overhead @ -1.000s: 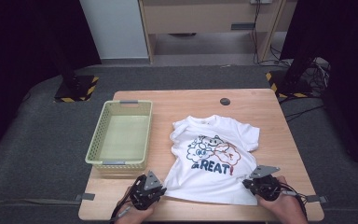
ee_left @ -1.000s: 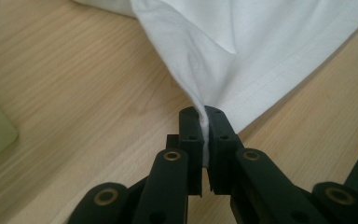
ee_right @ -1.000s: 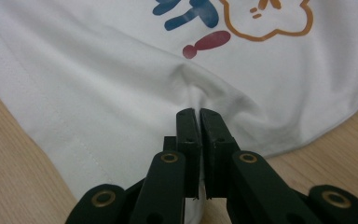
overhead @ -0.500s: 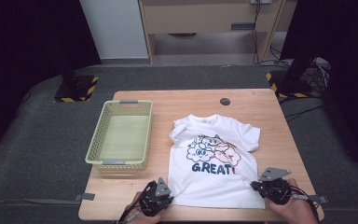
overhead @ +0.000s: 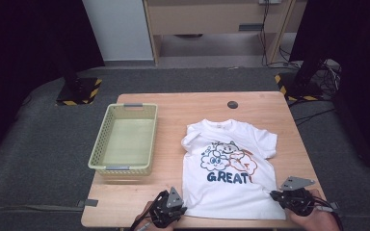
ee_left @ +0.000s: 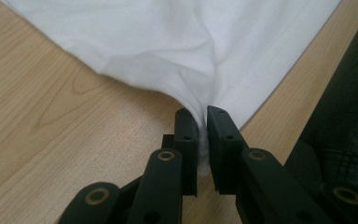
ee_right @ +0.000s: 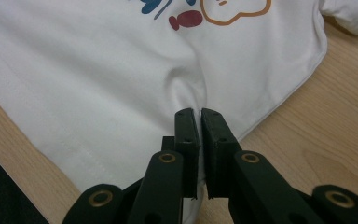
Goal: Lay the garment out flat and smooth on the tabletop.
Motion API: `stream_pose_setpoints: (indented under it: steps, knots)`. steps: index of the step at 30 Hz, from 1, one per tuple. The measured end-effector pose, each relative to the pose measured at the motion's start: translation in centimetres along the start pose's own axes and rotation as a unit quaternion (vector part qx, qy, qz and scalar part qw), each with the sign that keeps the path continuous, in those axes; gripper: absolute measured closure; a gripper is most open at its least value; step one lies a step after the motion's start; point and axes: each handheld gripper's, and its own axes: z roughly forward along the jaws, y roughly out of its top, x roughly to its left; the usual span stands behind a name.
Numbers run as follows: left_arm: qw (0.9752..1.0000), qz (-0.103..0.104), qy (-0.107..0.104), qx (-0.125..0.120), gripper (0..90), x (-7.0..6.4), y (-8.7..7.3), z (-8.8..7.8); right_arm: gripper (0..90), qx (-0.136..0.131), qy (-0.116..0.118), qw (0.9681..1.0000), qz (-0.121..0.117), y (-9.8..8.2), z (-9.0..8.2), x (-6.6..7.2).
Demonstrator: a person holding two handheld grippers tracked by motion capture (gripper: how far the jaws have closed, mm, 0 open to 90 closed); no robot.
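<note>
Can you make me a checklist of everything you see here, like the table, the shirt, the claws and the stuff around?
Surface: wooden table, flat, light wood.
Job's things: white T-shirt lying print side up, the word GREAT on it, hem toward the person.
Clutter: yellow-green basket left of the shirt, nothing seen in it; small dark round disc near the far edge.
Grippers: left claw shut on the hem corner, cloth bunched between the jaws; right claw shut on the other hem corner.
Cables: a cable trails from each claw at the near edge; more cables on the floor at far right.
Surroundings: grey floor, wooden cabinet behind, black stands with yellow-black striped feet.
</note>
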Motion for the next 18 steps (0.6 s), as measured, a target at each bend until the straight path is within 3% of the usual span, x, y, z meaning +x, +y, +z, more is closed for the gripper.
stream_pose_setpoints:
  steps: [4, 8, 11, 18]
  knots:
    - [1.0000, -0.004, 0.008, 0.001, 85.4, 0.3, 0.0, 0.3, 85.9, -0.008, 0.005, 0.9998, 0.018, 1.2, 0.7, 0.0]
    - [0.9997, -0.016, 0.016, -0.010, 86.4, 0.7, -0.7, -0.6, 85.4, 0.006, 0.002, 0.9999, -0.014, 2.6, 1.3, 0.5]
    - [0.9995, -0.028, 0.002, -0.012, 86.4, 0.8, -1.2, -0.9, 84.8, 0.012, 0.004, 0.9999, -0.012, 2.5, 0.9, 0.3]
    - [0.9999, -0.008, 0.002, -0.009, 86.0, -0.4, -0.8, -0.9, 82.5, 0.010, 0.004, 0.9999, -0.008, 1.3, -0.1, 0.2]
